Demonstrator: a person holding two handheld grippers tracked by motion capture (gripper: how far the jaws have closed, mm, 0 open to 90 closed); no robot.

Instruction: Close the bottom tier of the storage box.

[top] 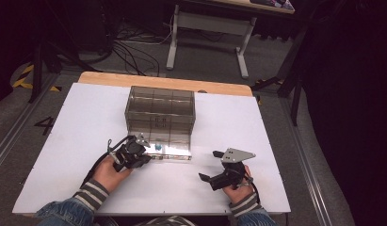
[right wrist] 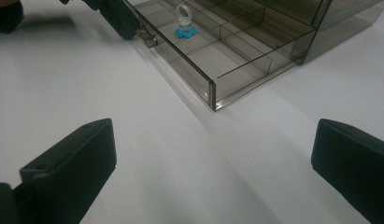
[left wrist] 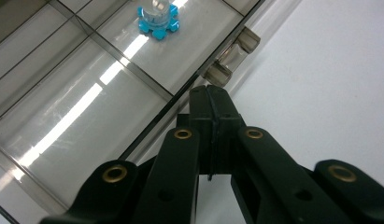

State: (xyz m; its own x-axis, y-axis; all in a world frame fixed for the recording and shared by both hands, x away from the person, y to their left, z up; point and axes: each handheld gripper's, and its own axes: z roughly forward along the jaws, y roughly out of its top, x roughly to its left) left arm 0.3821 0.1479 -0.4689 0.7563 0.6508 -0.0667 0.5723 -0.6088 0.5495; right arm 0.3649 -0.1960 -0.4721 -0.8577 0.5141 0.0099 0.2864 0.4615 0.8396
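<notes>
Drawer [left wrist: 87, 88] of smoky clear plastic stands pulled out of the cabinet [top: 160, 106] onto the white table [top: 78, 122], and its small handle [left wrist: 231, 58] sits right at the tips of the left gripper [left wrist: 212, 93]. That gripper's jaws are pressed together with nothing between them, their tips just short of the handle; whether they touch it I cannot tell. Beyond the jaws and a little to their left, in a far compartment of the drawer, lies a blue flower-shaped ring [left wrist: 158, 18] with a clear top. The right gripper [right wrist: 213, 154] rests low over the table with its jaws wide apart and only bare table between them. Ahead of those jaws is the drawer's near corner, farther on the ring and the left gripper at the handle.
</notes>
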